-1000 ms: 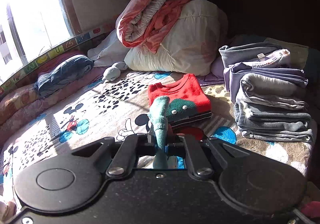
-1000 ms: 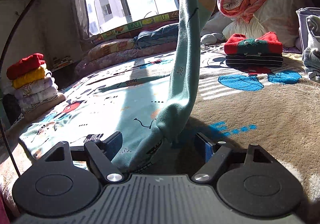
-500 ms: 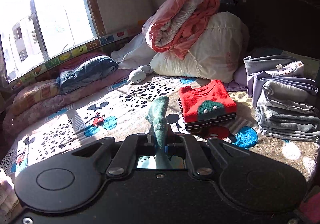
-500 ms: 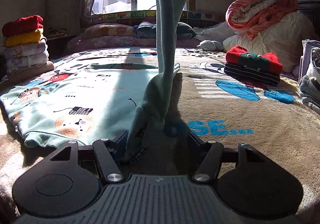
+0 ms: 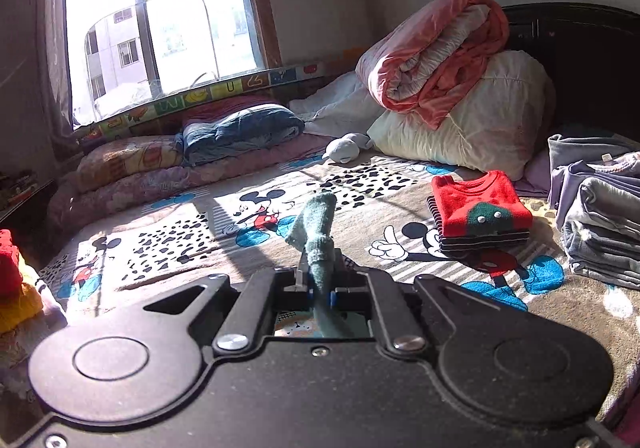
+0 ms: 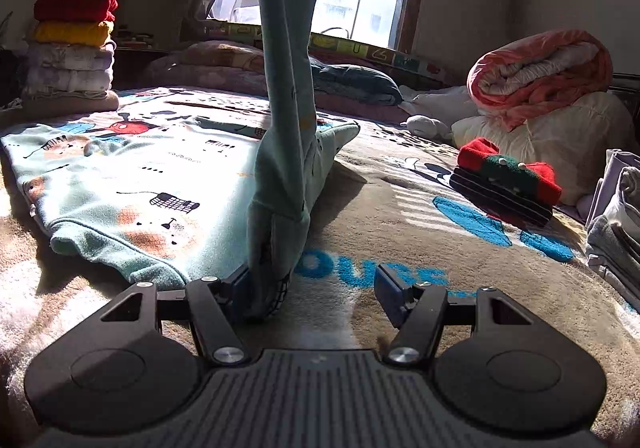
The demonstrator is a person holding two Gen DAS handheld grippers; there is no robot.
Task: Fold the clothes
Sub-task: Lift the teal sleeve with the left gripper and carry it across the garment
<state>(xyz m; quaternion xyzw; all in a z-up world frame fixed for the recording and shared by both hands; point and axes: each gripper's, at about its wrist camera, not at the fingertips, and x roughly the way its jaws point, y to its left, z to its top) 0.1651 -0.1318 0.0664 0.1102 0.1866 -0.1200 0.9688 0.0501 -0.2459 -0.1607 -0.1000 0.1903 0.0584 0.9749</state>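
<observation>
Mint-green garment (image 6: 132,184) sleeve pinched in left hand-held gripper (image 5: 320,290).

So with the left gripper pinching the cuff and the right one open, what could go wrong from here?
1. The left gripper grips only the cuff of the teal sleeve, so a pull might slip it free.
2. The right gripper is open and the sleeve merely brushes one finger; the fold line may wander.
3. Lifting further could drag the shirt body, wrinkling what lies flat.
</observation>
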